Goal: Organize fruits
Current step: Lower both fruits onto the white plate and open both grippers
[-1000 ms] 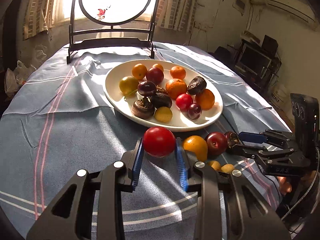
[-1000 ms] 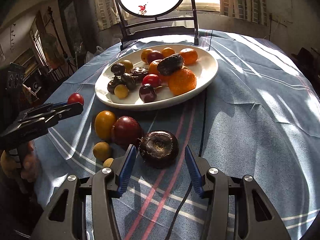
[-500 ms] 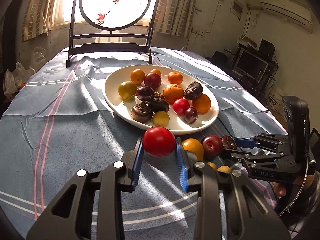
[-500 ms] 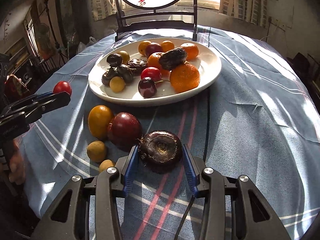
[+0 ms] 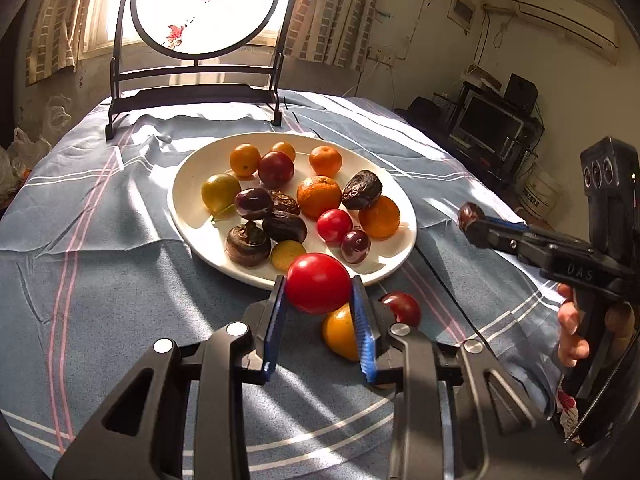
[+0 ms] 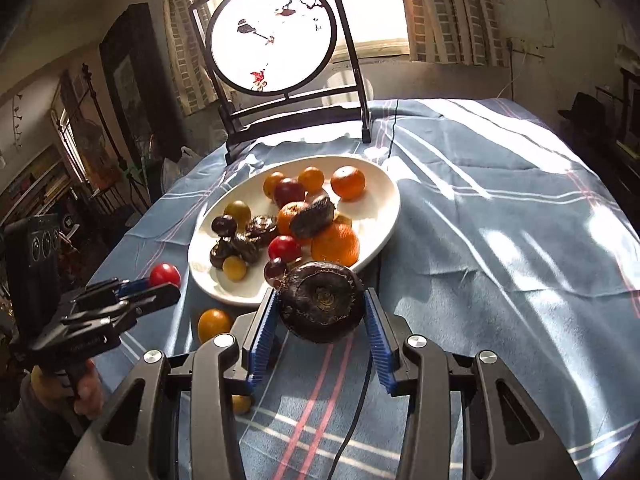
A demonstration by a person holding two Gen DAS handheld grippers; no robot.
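left claw (image 5: 318, 294): grips red fruit (image 5: 319, 282)
right claw (image 6: 320, 312): grips dark fruit (image 6: 321, 301)
plate (image 5: 188, 216): holds mixed fruit

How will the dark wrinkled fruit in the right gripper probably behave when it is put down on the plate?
The dark wrinkled fruit looks flattened with a sunken centre, so it probably settles instead of rolling far. Its rough skin likely resists slipping in the right gripper. The white plate is crowded, so it may nudge neighbouring fruits.
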